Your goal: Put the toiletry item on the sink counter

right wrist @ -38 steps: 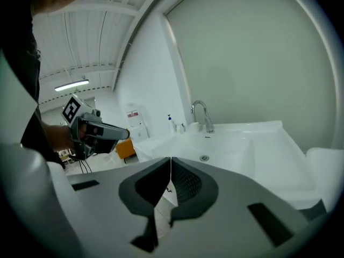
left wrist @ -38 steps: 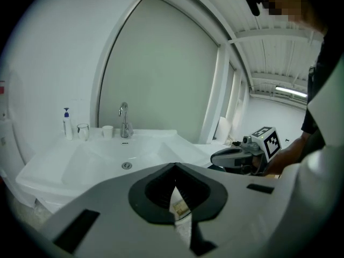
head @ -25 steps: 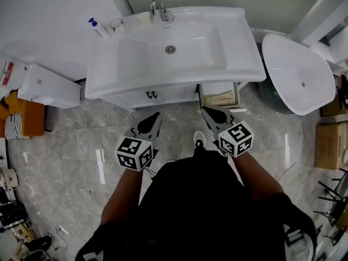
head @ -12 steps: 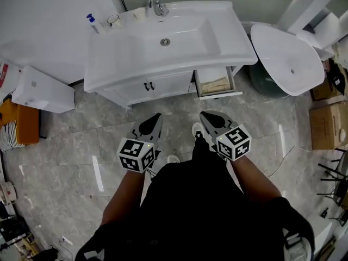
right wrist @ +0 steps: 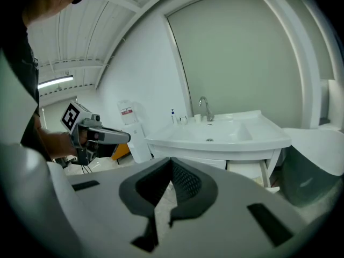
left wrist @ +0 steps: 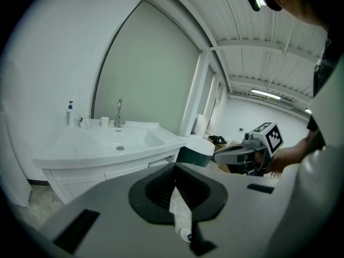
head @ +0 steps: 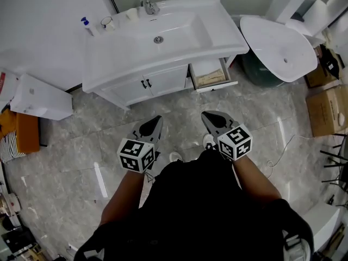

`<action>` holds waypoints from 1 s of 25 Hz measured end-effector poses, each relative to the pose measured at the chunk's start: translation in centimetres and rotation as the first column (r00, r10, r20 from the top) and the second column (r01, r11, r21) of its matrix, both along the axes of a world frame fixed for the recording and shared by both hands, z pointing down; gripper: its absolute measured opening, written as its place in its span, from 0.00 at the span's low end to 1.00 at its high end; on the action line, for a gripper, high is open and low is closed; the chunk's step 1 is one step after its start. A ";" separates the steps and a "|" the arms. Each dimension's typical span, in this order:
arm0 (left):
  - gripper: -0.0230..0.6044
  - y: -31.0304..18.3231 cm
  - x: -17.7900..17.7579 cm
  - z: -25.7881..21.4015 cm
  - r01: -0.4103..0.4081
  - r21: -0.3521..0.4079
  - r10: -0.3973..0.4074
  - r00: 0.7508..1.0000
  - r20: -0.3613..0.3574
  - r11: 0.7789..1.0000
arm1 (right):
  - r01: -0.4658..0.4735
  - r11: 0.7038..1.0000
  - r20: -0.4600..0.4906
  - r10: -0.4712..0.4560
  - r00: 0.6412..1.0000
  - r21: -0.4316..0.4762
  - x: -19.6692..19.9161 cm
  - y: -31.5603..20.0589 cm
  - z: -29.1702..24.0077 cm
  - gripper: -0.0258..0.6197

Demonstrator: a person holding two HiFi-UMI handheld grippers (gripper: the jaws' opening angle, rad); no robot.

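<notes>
Head view: left gripper [head: 156, 118] and right gripper [head: 206, 114], jaws together and empty, hang over grey floor [head: 70, 145] before the white sink [head: 223, 29], its drawer [head: 209, 76] pulled out.

I hold 2 grippers out in front of my waist, side by side and well apart, both aimed forward and tipped a little down. My left gripper [head: 156, 119] has its jaws closed tip to tip with nothing between them, and my right gripper [head: 210, 116] is closed and empty too. The left cube [head: 135, 154] and right cube [head: 235, 142] sit at the rear, above my hands. My left forearm [head: 122, 194] and right forearm [head: 255, 175] reach forward, elbows bent
</notes>
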State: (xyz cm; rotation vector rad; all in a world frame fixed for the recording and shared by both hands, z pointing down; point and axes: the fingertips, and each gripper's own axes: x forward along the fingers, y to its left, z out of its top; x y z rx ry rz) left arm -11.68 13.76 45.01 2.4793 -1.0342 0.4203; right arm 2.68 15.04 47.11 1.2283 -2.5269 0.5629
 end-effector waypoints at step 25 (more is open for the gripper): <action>0.03 0.6 7.0 -0.3 0.028 0.000 -0.028 0.999 0.031 1.000 | 0.106 0.994 -0.012 -0.106 0.994 -0.029 5.1 0.0 0.7 0.04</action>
